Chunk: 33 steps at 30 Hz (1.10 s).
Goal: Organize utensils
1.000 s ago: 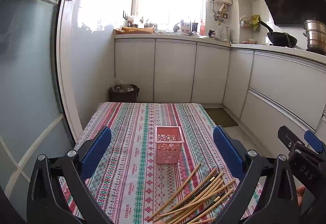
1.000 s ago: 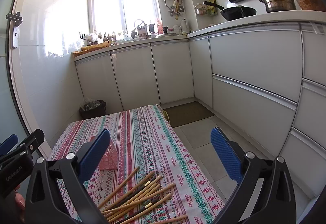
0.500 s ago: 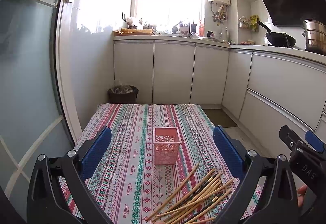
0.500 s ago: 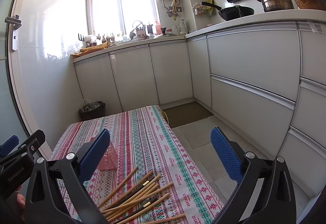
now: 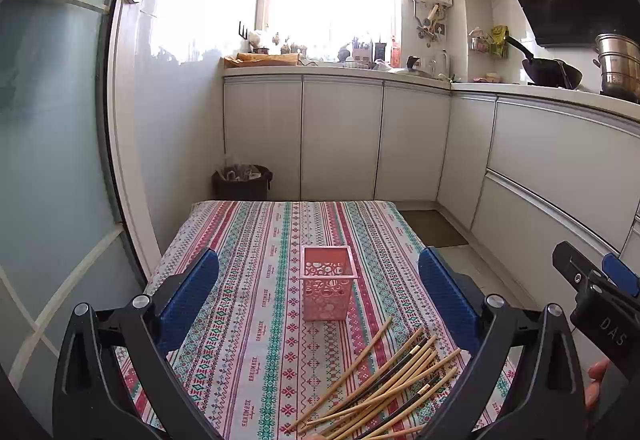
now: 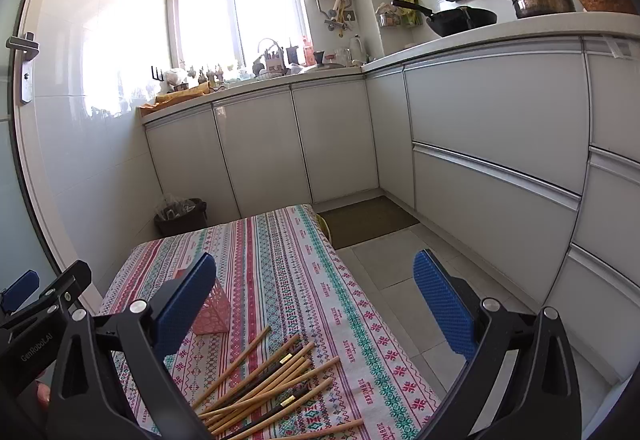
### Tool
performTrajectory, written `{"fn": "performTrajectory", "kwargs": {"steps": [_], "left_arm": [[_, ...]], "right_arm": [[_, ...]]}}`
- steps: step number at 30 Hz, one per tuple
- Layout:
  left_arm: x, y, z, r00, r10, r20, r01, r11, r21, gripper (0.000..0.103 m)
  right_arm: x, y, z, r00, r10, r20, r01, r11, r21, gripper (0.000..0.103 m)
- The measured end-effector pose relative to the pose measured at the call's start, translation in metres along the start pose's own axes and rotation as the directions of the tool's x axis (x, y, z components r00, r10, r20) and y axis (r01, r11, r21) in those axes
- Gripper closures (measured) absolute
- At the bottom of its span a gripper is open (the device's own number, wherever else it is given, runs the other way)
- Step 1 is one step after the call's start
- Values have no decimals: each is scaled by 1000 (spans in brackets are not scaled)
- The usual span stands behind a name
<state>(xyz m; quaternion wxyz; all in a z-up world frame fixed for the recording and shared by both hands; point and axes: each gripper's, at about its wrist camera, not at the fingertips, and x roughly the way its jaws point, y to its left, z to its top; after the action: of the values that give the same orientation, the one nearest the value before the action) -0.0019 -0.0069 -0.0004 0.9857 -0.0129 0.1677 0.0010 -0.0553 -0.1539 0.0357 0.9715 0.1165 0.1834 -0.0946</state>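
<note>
A pile of several wooden and dark chopsticks (image 5: 384, 388) lies on the near right part of the striped tablecloth (image 5: 256, 280); it also shows in the right wrist view (image 6: 264, 384). A pink perforated square holder (image 5: 328, 288) stands upright and empty behind the pile; in the right wrist view the holder (image 6: 214, 314) is partly hidden by my left finger. My left gripper (image 5: 320, 300) is open and empty, above the table's near edge. My right gripper (image 6: 316, 300) is open and empty, to the right of the pile.
The small table has a wall and glass door at its left (image 5: 60, 160). White kitchen cabinets (image 5: 340, 136) run along the back and right. A dark waste bin (image 5: 242, 182) stands behind the table. A floor mat (image 6: 366, 220) lies on the tiled floor at right.
Both grippers have risen and drawn back slightly, so the chopsticks and holder sit a little lower and farther in view. Nothing on the table has moved.
</note>
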Motion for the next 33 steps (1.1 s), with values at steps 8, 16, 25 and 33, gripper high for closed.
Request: {"fn": "performTrajectory", "kwargs": {"steps": [8,16,25,33], "left_arm": [[2,0,-2,1000,3,-5,-3,1000,3,7],[2,0,-3,1000,8,-7,-8,1000,3,7],[2,0,-3,1000,9,-10,-9,1000,3,7],[3,0,-4,1000,11,-14,-11,1000,4,7]], "right_arm": [[2,-1,-1,1000,0,-6,0,1000,9,7],[2,-2,0,1000,1,-7,-1,1000,10,7],[2,-2,0,1000,0,-7,0,1000,10,7],[1,-3,-2,1000,-1,-10,1,1000,15,7]]}}
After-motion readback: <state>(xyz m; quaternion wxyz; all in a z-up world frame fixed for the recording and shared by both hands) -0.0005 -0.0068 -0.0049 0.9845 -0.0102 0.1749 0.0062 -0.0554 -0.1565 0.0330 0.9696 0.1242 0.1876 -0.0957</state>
